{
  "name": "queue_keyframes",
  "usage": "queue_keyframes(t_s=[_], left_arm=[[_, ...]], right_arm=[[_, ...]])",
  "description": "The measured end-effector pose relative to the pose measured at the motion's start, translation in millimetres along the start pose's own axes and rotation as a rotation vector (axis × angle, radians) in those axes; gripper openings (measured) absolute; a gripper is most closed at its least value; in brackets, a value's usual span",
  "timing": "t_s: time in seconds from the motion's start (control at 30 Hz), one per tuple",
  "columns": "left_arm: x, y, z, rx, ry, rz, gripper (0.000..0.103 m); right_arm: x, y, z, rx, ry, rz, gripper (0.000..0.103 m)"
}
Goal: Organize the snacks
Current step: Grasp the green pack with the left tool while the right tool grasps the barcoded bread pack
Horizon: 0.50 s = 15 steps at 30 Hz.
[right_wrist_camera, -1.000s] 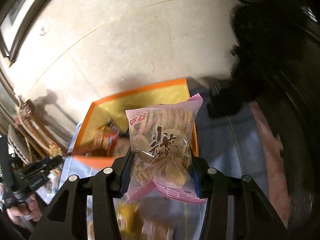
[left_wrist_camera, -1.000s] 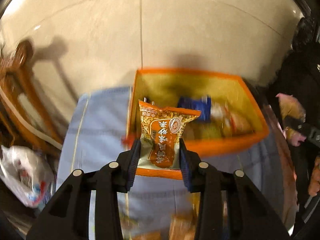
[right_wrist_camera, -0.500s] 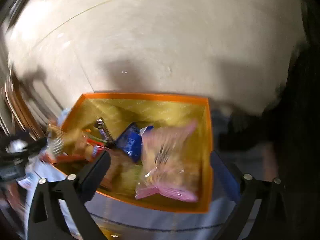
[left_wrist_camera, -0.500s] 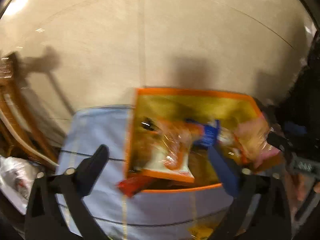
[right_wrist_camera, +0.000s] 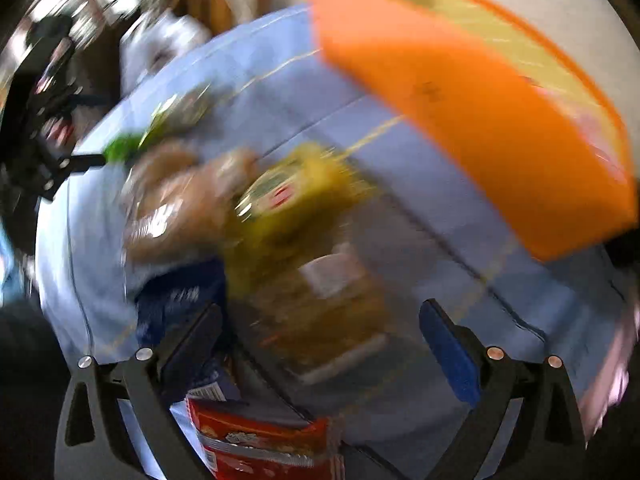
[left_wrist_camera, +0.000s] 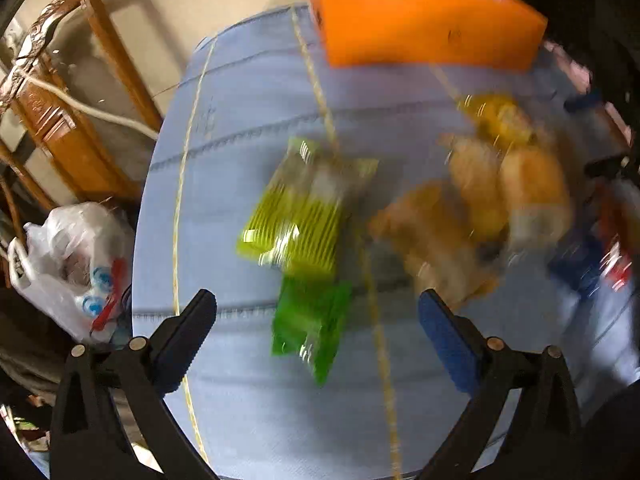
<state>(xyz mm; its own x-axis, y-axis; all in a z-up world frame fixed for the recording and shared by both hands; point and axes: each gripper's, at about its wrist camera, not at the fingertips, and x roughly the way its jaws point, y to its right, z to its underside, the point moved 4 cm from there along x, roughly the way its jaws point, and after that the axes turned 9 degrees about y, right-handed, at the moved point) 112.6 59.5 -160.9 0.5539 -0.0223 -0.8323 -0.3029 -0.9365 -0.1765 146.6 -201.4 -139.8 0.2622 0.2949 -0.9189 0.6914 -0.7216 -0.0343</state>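
My left tongs (left_wrist_camera: 316,320) stand wide apart with nothing between them; the jaws have just been opening. My right tongs (right_wrist_camera: 320,328) are the same, spread and empty, jaws just opened too. Both point down at loose snacks on the blue cloth (left_wrist_camera: 248,92) of the desk.

In the left view a yellow-green packet (left_wrist_camera: 304,216) lies near centre, with a darker green packet (left_wrist_camera: 310,328) touching it at 6 o'clock, right between my jaws. Tan packets (left_wrist_camera: 472,208) crowd at 3 o'clock. The orange box (left_wrist_camera: 424,28), where the snacks belong, sits at 12 o'clock, well apart from them.

The risk I see: the two green packets overlap, so closing here could pinch both, or catch only a crimped edge and let it slide out on the way to the box. In the right view the yellow bag (right_wrist_camera: 292,196), a tan bag (right_wrist_camera: 172,208) and a red packet (right_wrist_camera: 260,444) at 6 o'clock lie close together, all blurred, so I could clamp the wrong one.

These are thin, glossy, crinkly film pouches, flat and pillow-shaped, slippery, with brittle contents that a hard squeeze would likely crush. The box looks stiff and straight-walled; the cloth is soft, woven, with stitched stripes.
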Motion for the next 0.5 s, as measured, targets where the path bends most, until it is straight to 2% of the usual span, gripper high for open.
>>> queue_keyframes(t_s=[0.07, 0.17, 0.3, 0.33, 0.4, 0.47, 0.5], left_arm=[[6.6, -3.3, 10.9, -0.035, 0.016, 0.007, 0.099], [19.1, -7.7, 17.2, -0.097, 0.037, 0.071, 0.099], [43.7, -11.2, 14.7, -0.038, -0.016, 0.079, 0.099], [42.9, -16.4, 14.2, -0.066, -0.003, 0.099, 0.099], [49.5, -28.8, 15.5, -0.136, -0.027, 0.127, 0.097], [48.3, -29.4, 15.4, -0.112, -0.014, 0.118, 0.089], [45.1, -26.8, 14.5, -0.097, -0.005, 0.128, 0.076]], right_arm=[[11.9, 0.6, -0.5, -0.045, -0.036, 0.015, 0.099], [28.7, 7.0, 1.8, -0.053, -0.104, -0.033, 0.099], [38.2, 11.8, 0.0, -0.014, -0.092, -0.118, 0.100], [40.1, 12.9, 1.8, 0.005, -0.083, -0.136, 0.100], [38.4, 11.7, 4.1, -0.016, -0.055, -0.132, 0.100], [35.9, 9.7, 7.3, -0.015, -0.048, -0.107, 0.094], [33.7, 9.8, 7.8, 0.009, -0.038, -0.091, 0.088]])
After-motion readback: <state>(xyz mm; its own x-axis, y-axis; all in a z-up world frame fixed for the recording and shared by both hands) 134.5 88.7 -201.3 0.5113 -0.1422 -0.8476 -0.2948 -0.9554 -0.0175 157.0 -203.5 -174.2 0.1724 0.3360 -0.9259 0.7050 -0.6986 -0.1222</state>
